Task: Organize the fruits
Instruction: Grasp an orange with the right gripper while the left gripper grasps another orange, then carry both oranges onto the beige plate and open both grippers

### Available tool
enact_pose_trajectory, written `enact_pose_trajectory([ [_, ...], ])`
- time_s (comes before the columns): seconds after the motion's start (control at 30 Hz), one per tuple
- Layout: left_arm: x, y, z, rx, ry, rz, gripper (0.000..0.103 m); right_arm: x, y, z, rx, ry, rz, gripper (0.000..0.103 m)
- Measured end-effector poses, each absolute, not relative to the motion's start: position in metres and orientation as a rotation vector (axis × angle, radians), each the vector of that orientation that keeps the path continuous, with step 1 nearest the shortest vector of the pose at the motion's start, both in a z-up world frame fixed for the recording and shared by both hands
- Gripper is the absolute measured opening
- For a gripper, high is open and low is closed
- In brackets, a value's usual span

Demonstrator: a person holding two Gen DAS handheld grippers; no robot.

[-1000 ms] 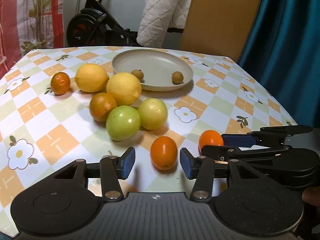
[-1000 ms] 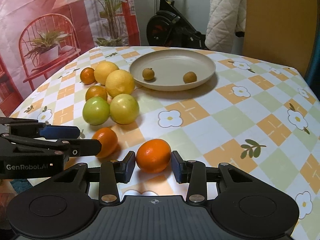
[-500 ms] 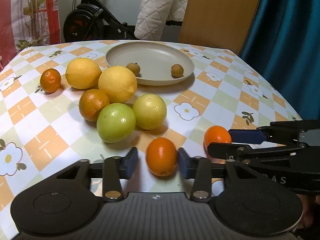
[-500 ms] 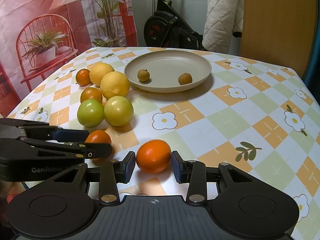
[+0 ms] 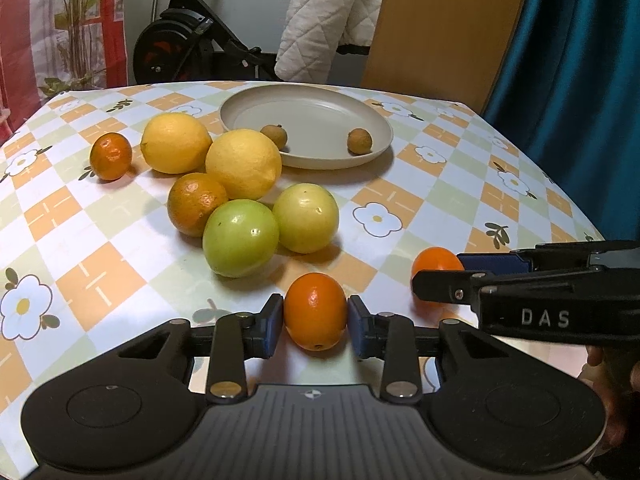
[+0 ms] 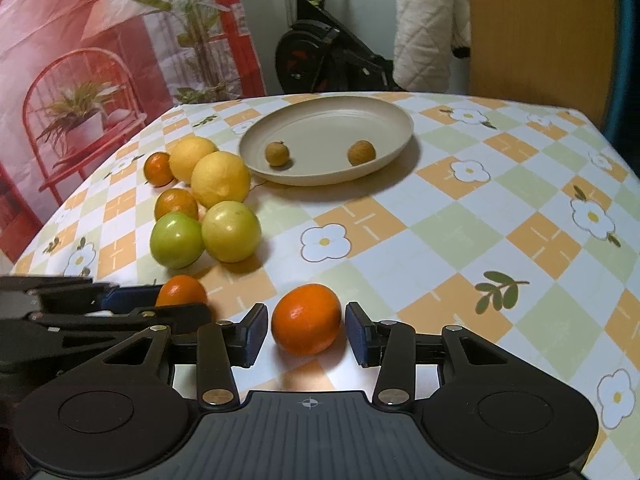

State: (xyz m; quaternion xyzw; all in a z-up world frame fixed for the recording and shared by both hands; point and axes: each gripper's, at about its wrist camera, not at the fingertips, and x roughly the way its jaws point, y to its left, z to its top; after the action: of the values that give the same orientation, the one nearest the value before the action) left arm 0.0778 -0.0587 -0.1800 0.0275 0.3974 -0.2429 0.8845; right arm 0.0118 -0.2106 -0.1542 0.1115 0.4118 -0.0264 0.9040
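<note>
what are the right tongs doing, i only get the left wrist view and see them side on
Observer: In the right wrist view the right tongs have just been opening; both pads stand clear of the orange between them.
Operator: is that orange lifted or down
Observer: Down. It rests on the tablecloth, with its shadow right under it.
Operator: any fruit on the cloth to its right
Observer: None shows there, only the flower and leaf print.
</note>
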Motion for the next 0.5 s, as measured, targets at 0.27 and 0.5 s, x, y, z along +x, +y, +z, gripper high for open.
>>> enact_pose_trajectory([
  [0.27,0.0777,-0.0572,-0.1802,0.049,0.826,-0.496,0.037,0.0143,-0.2135,-0.1592,0.264,0.864,-0.058,0.036],
  [0.5,0.077,-0.0539,-0.1754,0.027,0.81,-0.498,0.036,0.0108,-0.2128,-0.1528,0.24,0.839,-0.067,0.036],
])
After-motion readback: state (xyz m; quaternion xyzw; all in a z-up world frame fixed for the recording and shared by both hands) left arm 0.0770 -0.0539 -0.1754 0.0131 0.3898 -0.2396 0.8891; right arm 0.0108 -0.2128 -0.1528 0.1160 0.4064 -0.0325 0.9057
